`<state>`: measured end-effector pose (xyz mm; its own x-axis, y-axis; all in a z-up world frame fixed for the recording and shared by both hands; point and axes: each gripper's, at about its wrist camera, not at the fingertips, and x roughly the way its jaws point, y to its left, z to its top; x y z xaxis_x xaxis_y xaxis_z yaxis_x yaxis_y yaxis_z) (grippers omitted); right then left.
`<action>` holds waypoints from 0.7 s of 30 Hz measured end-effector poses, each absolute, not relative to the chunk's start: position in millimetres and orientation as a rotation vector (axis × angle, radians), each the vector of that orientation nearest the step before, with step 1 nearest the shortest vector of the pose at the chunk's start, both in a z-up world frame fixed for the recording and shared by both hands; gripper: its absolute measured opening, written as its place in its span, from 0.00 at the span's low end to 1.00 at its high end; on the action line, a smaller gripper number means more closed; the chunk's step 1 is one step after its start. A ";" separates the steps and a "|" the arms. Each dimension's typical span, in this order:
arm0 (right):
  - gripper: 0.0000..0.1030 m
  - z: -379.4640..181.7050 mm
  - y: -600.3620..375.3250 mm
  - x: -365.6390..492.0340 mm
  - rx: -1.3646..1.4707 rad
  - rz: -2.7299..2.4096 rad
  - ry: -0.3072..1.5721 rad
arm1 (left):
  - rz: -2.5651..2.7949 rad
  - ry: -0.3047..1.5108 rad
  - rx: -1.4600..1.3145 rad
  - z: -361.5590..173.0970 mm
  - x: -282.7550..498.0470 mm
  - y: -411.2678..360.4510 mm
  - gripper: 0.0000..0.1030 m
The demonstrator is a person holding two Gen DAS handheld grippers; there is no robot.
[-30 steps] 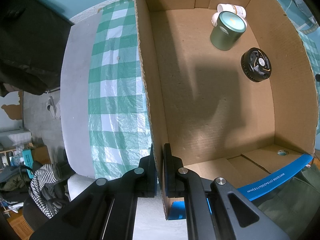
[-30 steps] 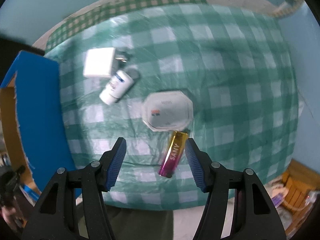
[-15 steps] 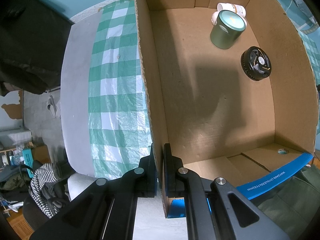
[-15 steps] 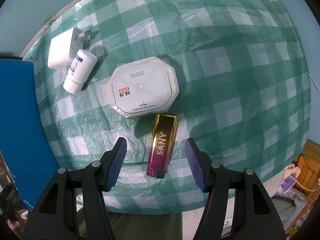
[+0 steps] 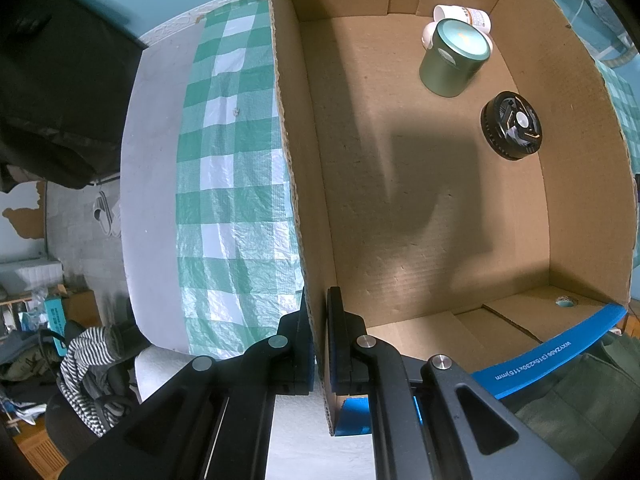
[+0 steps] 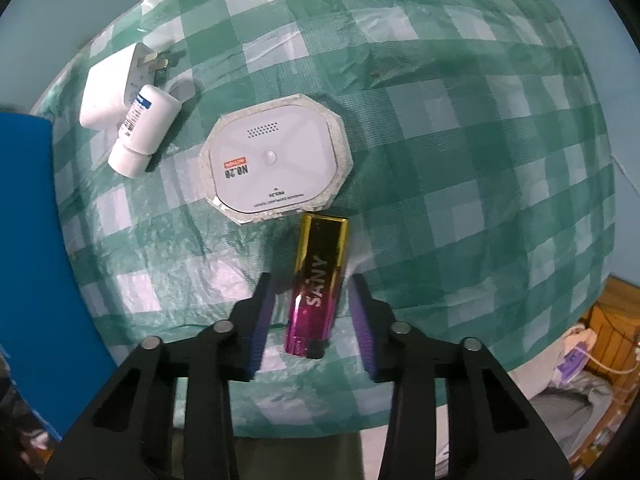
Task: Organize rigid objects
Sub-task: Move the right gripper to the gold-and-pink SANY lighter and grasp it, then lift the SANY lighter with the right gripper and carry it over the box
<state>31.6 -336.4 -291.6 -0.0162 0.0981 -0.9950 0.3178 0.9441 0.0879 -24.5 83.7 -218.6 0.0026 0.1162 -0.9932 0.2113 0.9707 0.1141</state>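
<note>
Lighter point(image 6: 318, 286), gold and pink, lies low centre of my right view on the checked desk point(image 6: 460, 160), between my right claw point(image 6: 312, 306), whose jaws have just been closing, not yet touching. My left claw point(image 5: 319, 334) is clamped on the cardboard box point(image 5: 296, 184) wall.

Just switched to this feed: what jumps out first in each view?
The shiny gold-and-pink lighter lies on the checked cloth between the right gripper pads, which have just been closing without touching it. The left gripper is clamped on the cardboard box wall; a green tin stands inside.
</note>
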 end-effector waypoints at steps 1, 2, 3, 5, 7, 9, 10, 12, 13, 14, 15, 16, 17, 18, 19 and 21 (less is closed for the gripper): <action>0.26 -291.1 -334.7 31.0 0.319 -0.178 1.585 | -0.076 1.572 0.258 -218.8 -24.4 83.6 0.05; 0.24 -291.2 -334.7 30.5 0.317 -0.176 1.583 | -0.076 1.573 0.259 -218.8 -24.5 83.6 0.05; 0.23 -290.7 -334.4 29.8 0.314 -0.173 1.584 | -0.077 1.573 0.259 -218.9 -24.5 83.6 0.05; 0.22 -288.5 -332.0 28.4 0.298 -0.162 1.587 | -0.078 1.573 0.258 -219.3 -24.6 83.8 0.05; 0.22 -288.1 -331.4 26.4 0.284 -0.141 1.595 | -0.078 1.574 0.259 -219.5 -24.7 83.7 0.05; 0.22 -287.0 -324.2 25.6 0.272 -0.116 1.600 | -0.077 1.573 0.258 -219.2 -24.6 84.0 0.05; 0.22 -287.8 -321.1 23.5 0.264 -0.099 1.604 | -0.078 1.573 0.258 -219.3 -24.5 84.0 0.05; 0.22 -288.9 -312.8 21.0 0.242 -0.066 1.612 | -0.078 1.574 0.257 -219.4 -24.8 83.9 0.05; 0.22 -289.9 -307.9 21.2 0.232 -0.053 1.614 | -0.078 1.574 0.258 -220.0 -25.4 84.1 0.05; 0.22 -289.7 -304.1 20.1 0.218 -0.035 1.618 | -0.078 1.574 0.258 -220.1 -25.4 84.2 0.05; 0.22 -289.2 -300.2 19.3 0.206 -0.020 1.620 | -0.078 1.575 0.258 -220.2 -25.4 84.1 0.05; 0.22 -289.0 -293.5 18.6 0.197 -0.011 1.618 | -0.078 1.575 0.258 -220.2 -25.5 84.1 0.05; 0.22 -288.2 -289.8 18.4 0.185 0.003 1.616 | -0.078 1.575 0.258 -220.2 -25.4 84.2 0.05; 0.22 -287.0 -287.2 18.1 0.178 0.014 1.614 | -0.078 1.575 0.258 -220.1 -25.4 84.2 0.05; 0.22 -285.5 -284.4 17.6 0.170 0.023 1.612 | -0.078 1.575 0.259 -220.3 -25.5 83.8 0.05; 0.22 -282.5 -278.6 17.3 0.154 0.036 1.608 | -0.079 1.574 0.263 -220.1 -25.6 84.1 0.05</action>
<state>17.3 -278.6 -282.5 -0.0358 0.1213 -0.9920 0.0766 0.9900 0.1183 -25.6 84.1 -220.1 0.0011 0.1169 -0.9931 0.2160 0.9697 0.1144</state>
